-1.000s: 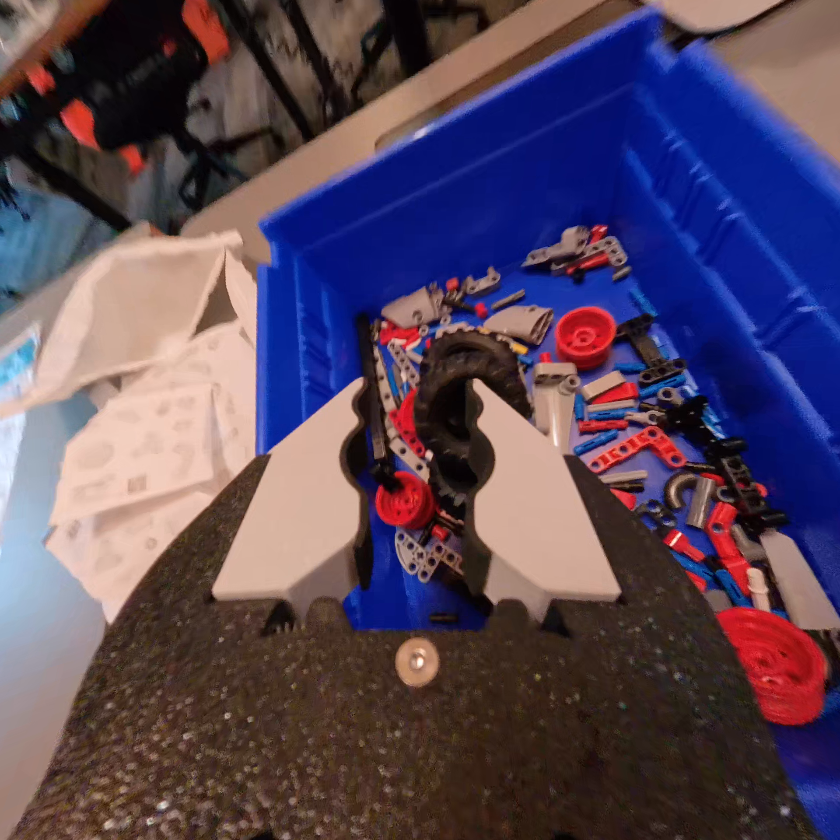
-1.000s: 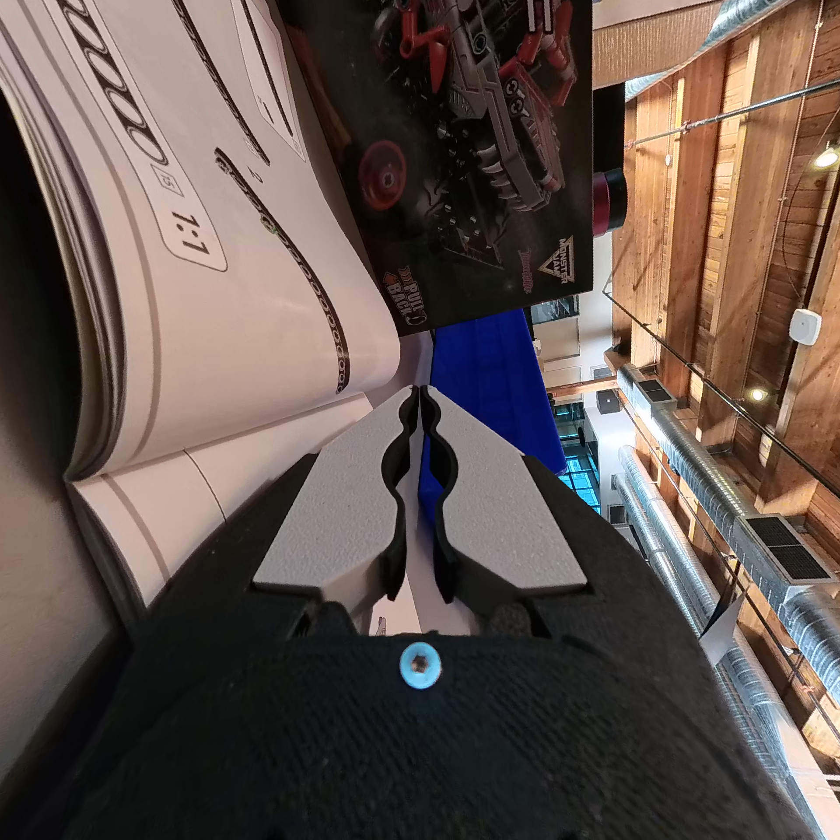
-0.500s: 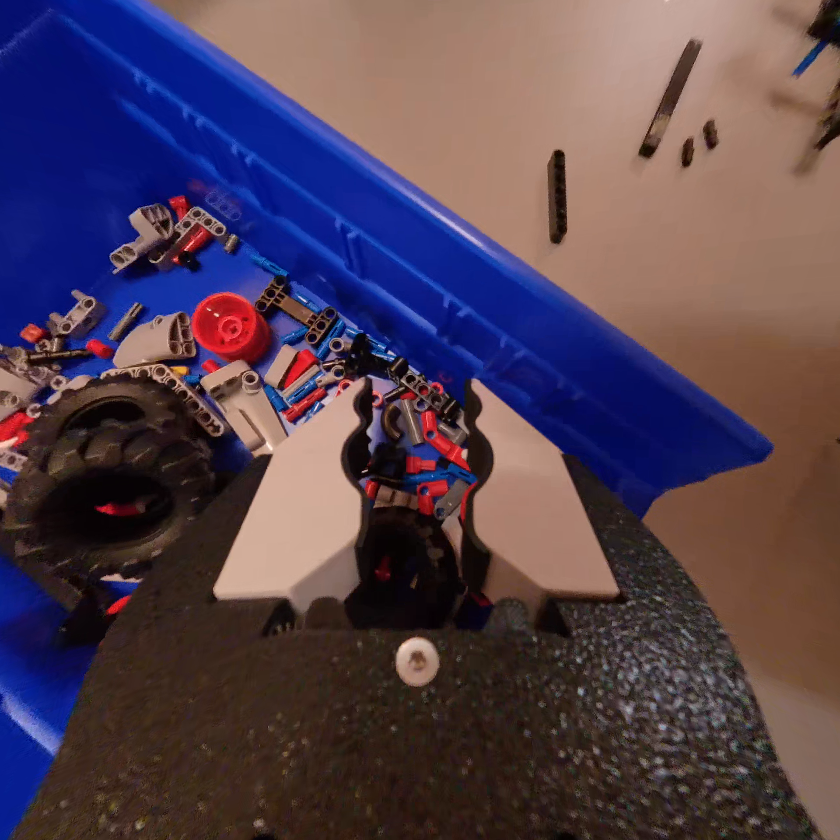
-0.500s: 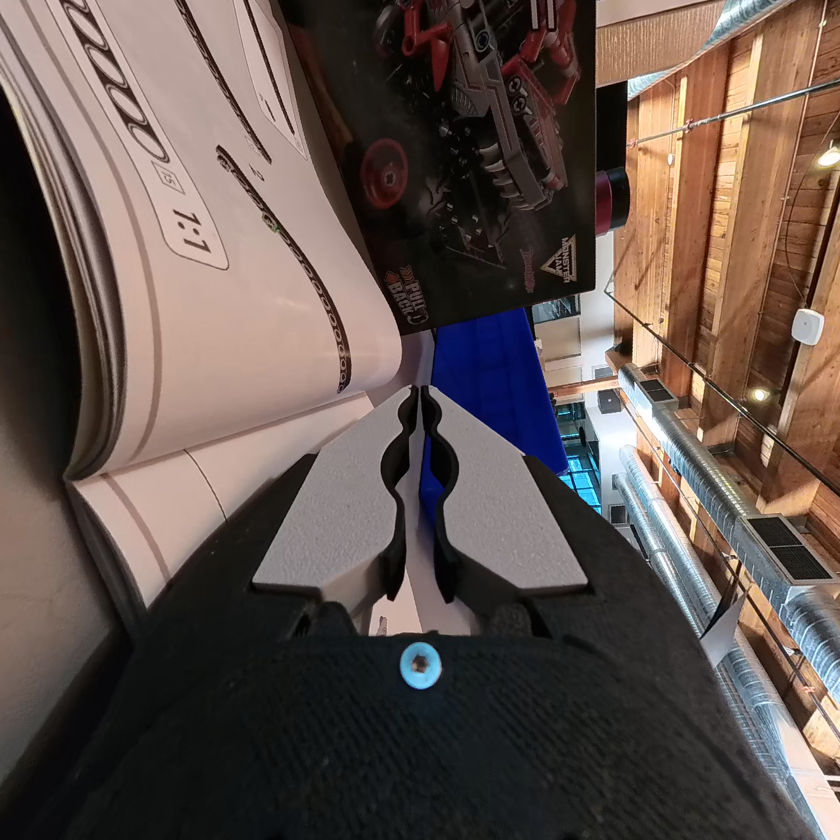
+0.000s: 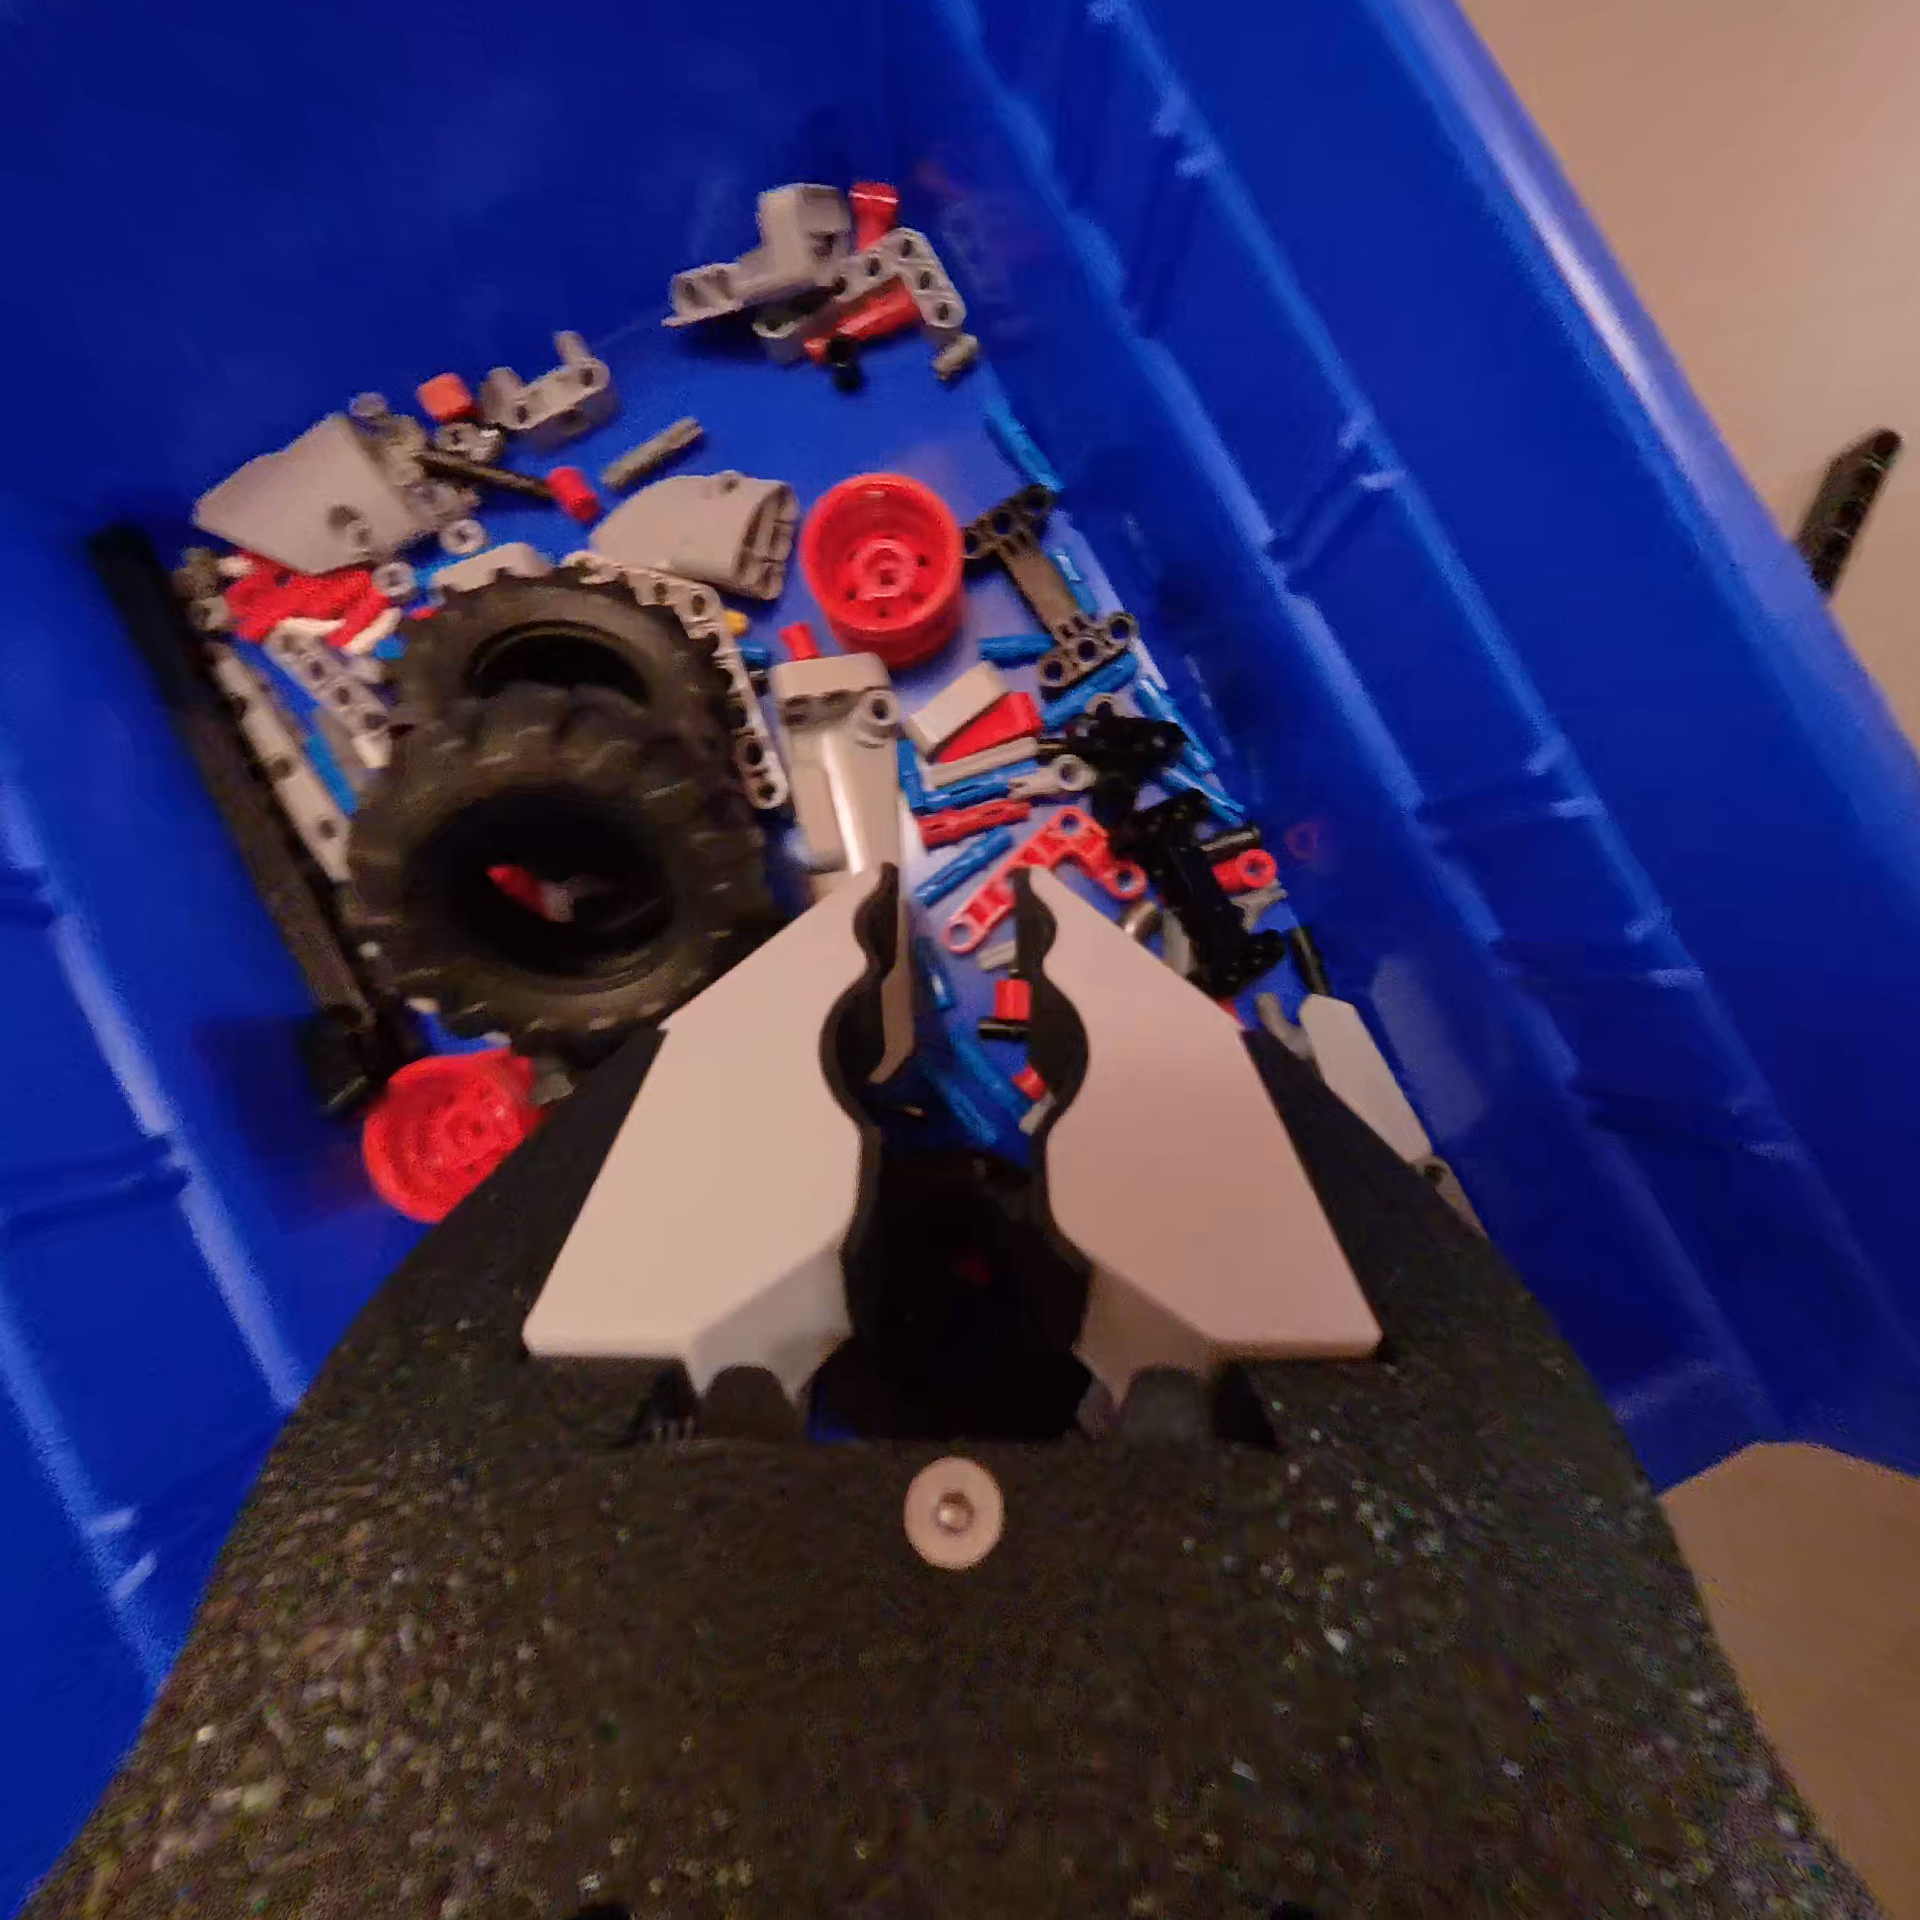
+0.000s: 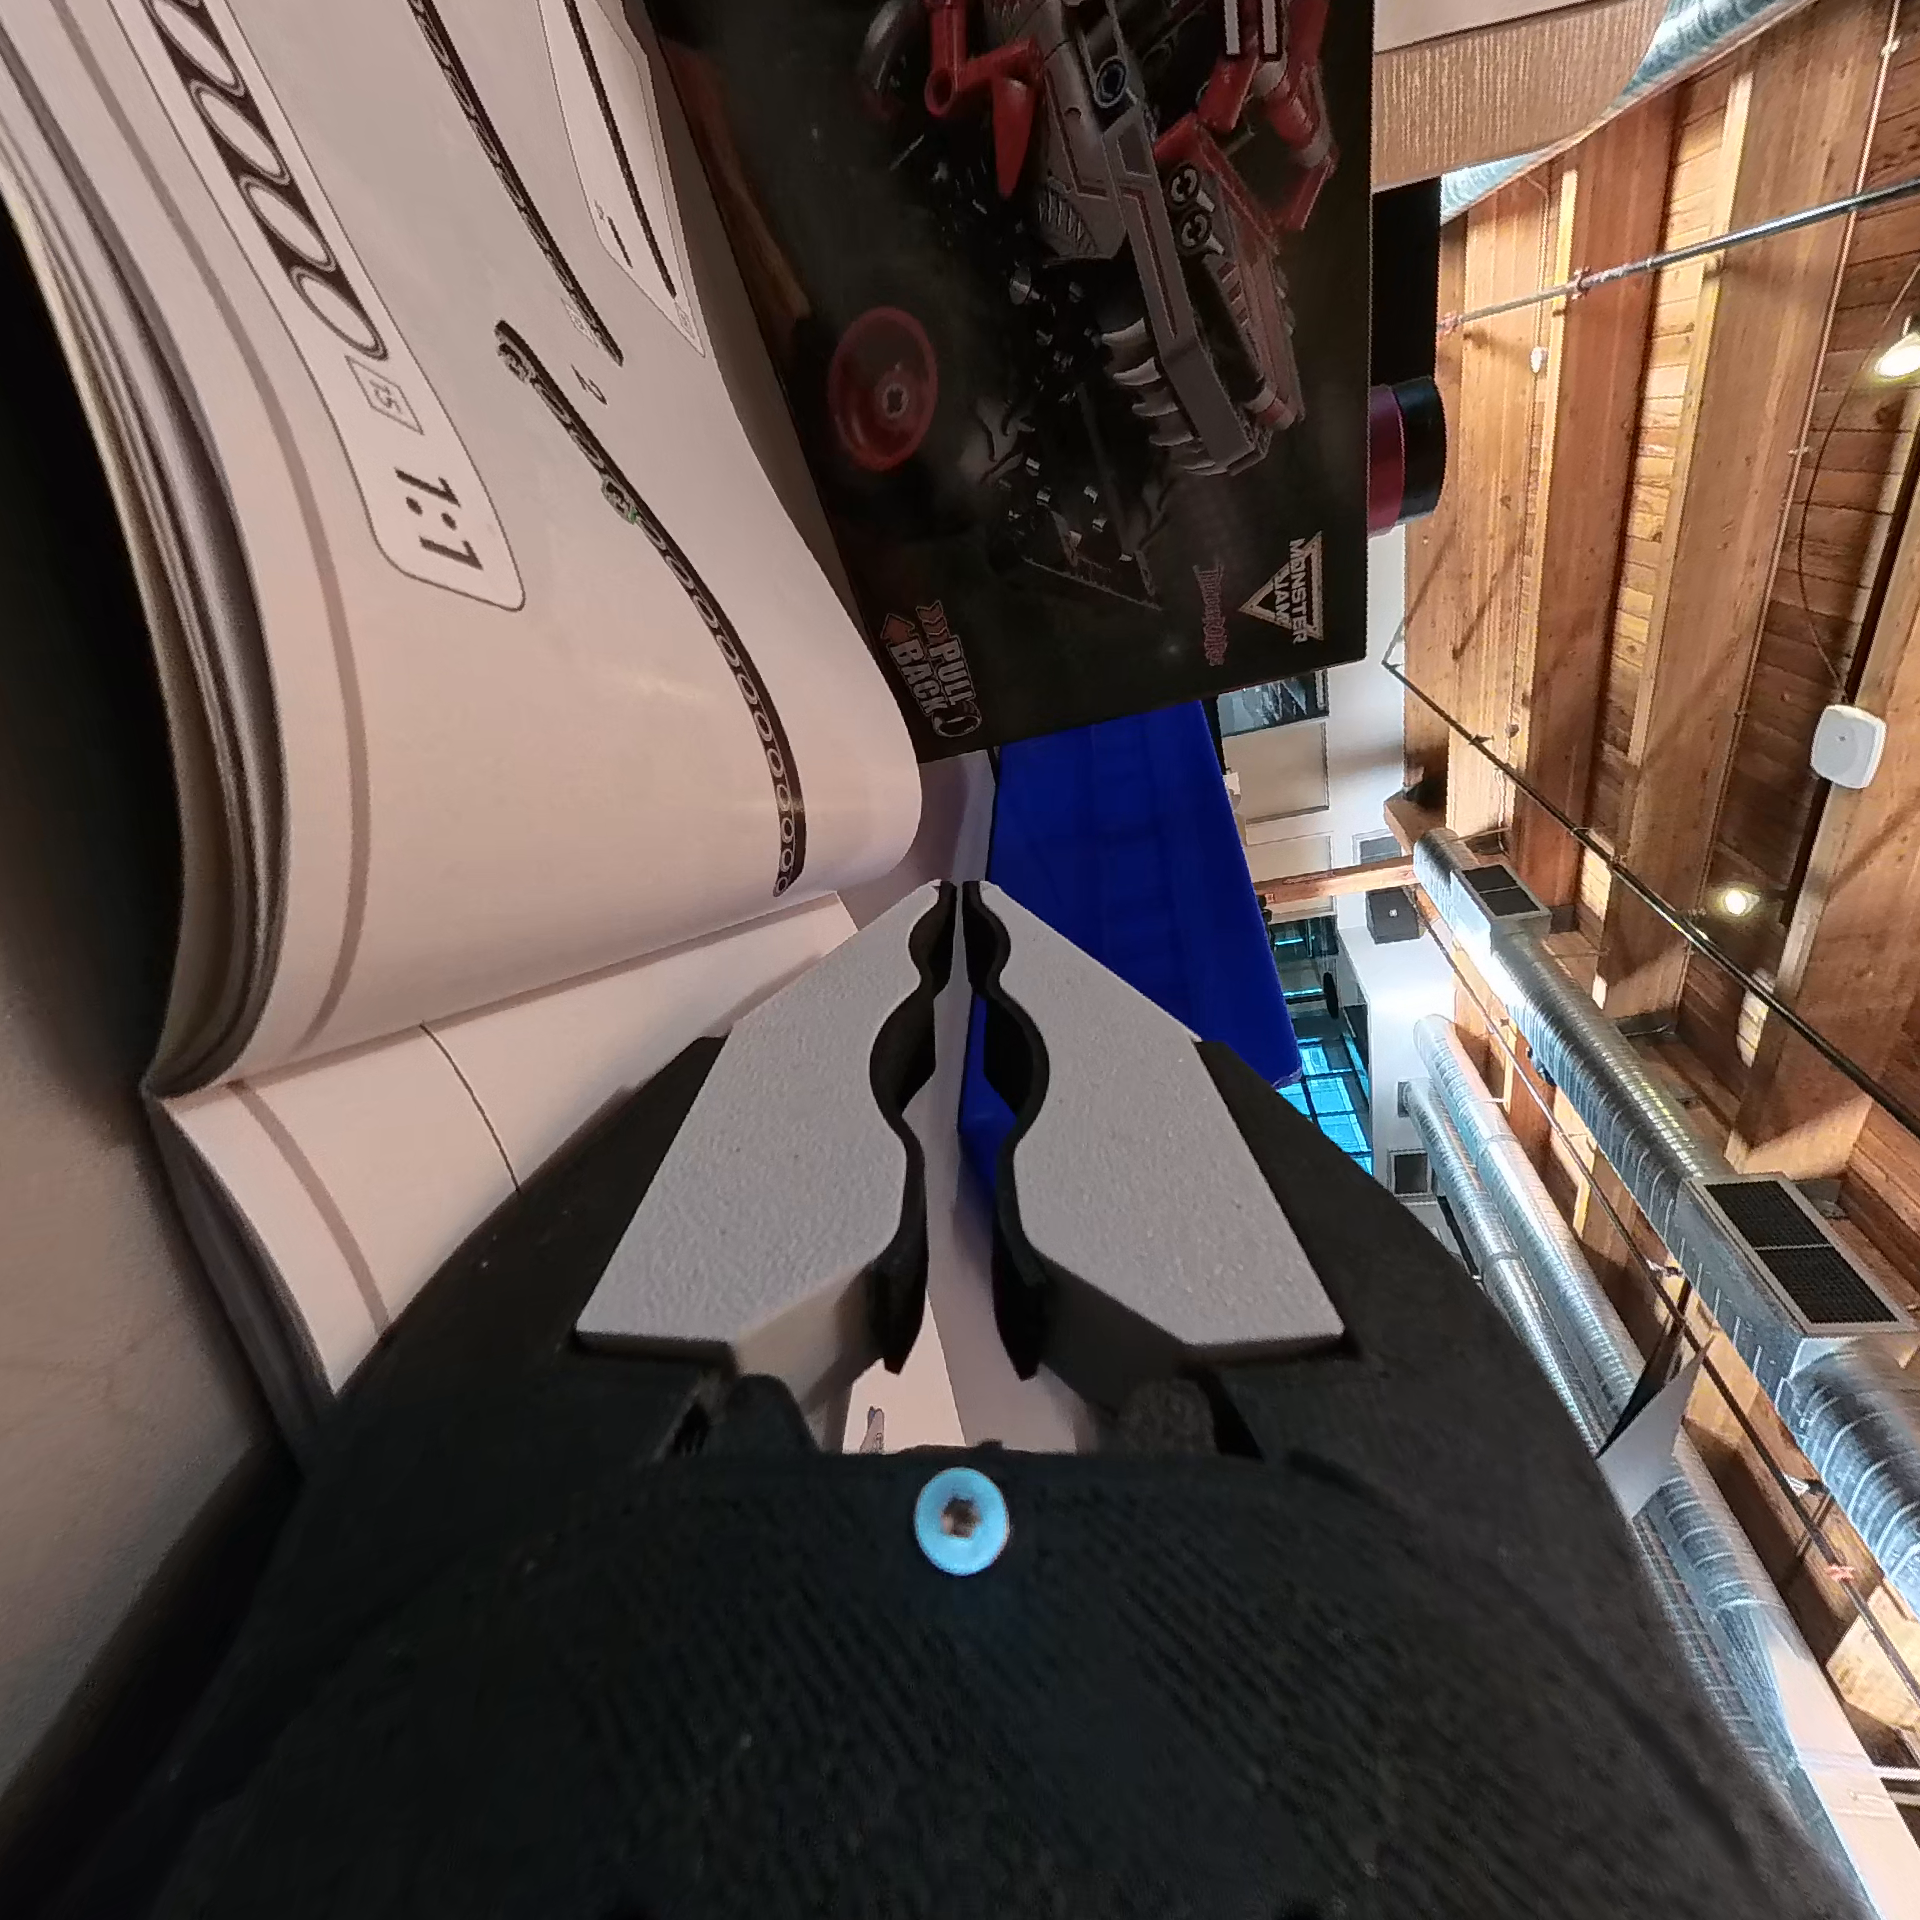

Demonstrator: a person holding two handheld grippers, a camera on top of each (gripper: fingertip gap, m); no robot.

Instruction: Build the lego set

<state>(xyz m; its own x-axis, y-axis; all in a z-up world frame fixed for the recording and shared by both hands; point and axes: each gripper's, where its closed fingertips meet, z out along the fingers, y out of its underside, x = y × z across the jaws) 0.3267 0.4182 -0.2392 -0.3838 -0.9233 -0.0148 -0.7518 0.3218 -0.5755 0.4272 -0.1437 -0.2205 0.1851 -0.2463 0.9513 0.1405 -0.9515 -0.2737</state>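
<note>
1. Presently, left wrist view: left gripper (image 5: 961,894) hangs over the blue bin (image 5: 1455,582), fingers parted, nothing between them.
2. Bin floor: loose lego parts, the task's things. Two black tyres (image 5: 551,790) stacked to the left of the fingers; a red hub (image 5: 883,566) beyond them; a second red hub (image 5: 447,1132) near the left finger's base.
3. Just ahead of the fingertips: a red angled beam (image 5: 1039,878), blue pins (image 5: 961,862), a grey panel (image 5: 842,758), black connectors (image 5: 1184,862), all crowded and partly overlapping.
4. A black beam (image 5: 1844,509) lies on the table outside the bin, well apart.
5. View is motion-blurred; which part is the target cannot be told.
6. Judgement: the step is picking one part. Best to steady the gripper, centre one part between the fingers, come down straight, and close across its narrow side so neighbours are not caught.
7. Risk: small pins slip or come up in pairs; the bin wall limits a sideways approach.
8. Right wrist view: right gripper (image 6: 951,894) is clenched, tips nearly touching, nothing visibly held.
9. It rests by the open manual (image 6: 520,675), with the set's box (image 6: 1091,364) and the bin's outer wall beyond.
10. Judgement: check the manual page before choosing.
</note>
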